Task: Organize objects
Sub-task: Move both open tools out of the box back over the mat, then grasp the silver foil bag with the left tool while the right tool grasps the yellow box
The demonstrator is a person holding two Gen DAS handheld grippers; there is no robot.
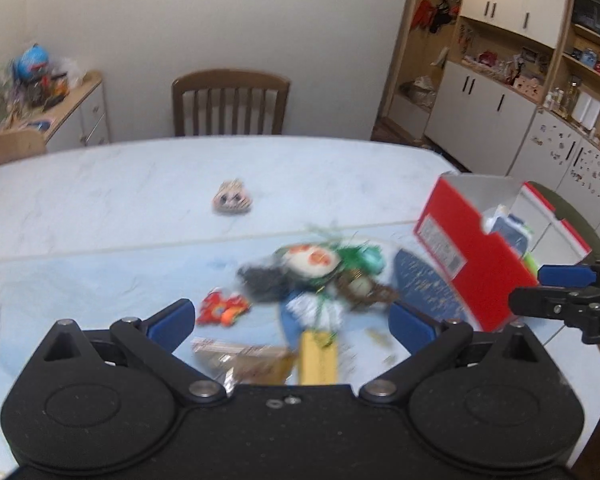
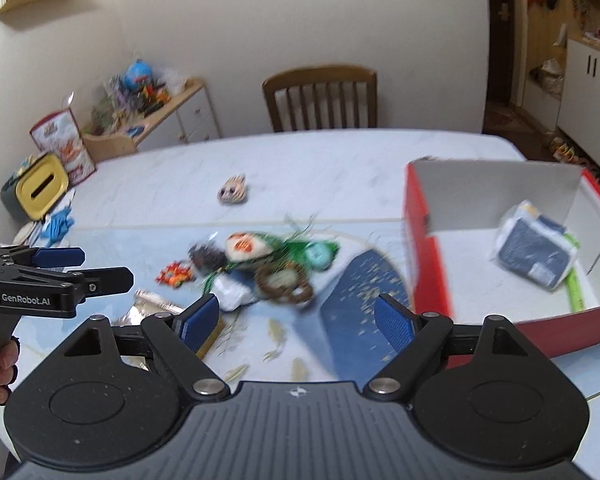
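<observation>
On the left, the left gripper (image 1: 292, 326) hangs with jaws apart above a blurred heap of trinkets (image 2: 260, 268) on the table (image 2: 160, 184). Right of it, the right gripper (image 2: 298, 320) also gapes, empty. Far right, the red box (image 2: 424, 248) holds a bagged blue pouch (image 2: 534, 250) and a green stick (image 2: 576, 284).

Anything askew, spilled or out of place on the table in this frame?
Yes. The red box stands at an angle, holding only a blue packet and a green item. Most trinkets lie heaped in a pile mid-table, one small pale toy sits apart, and bits are scattered on the tablecloth. Both grippers are open, empty.
</observation>
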